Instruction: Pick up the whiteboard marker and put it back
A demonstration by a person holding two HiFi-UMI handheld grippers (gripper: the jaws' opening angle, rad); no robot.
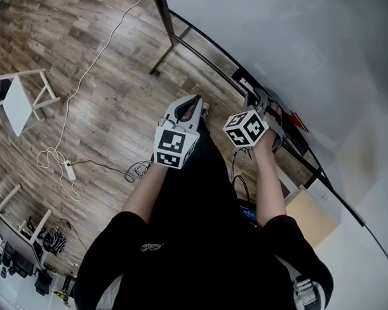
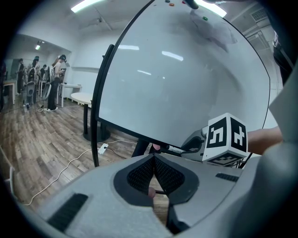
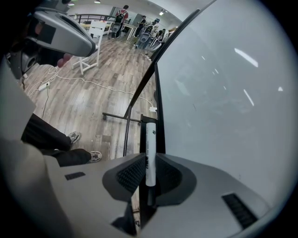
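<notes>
**Whiteboard marker (image 3: 151, 139) gripped in my right gripper (image 3: 150, 159) at the whiteboard (image 3: 223, 93)**
My right gripper is clamped on the white marker, whose barrel lies in line with the dark ledge (image 3: 142, 139) along the board's lower edge; I cannot tell if they touch. My left gripper (image 2: 153, 157) hangs just left, jaws together, empty.

Left claw (image 2: 153, 160) pinched shut, right claw (image 3: 148, 162) angled down, clamping the marker (image 3: 150, 139).

A white whiteboard marker (image 3: 150, 148) with dark print and a dark near end is gripped lengthwise between the jaws of the right gripper (image 3: 150, 158).
</notes>
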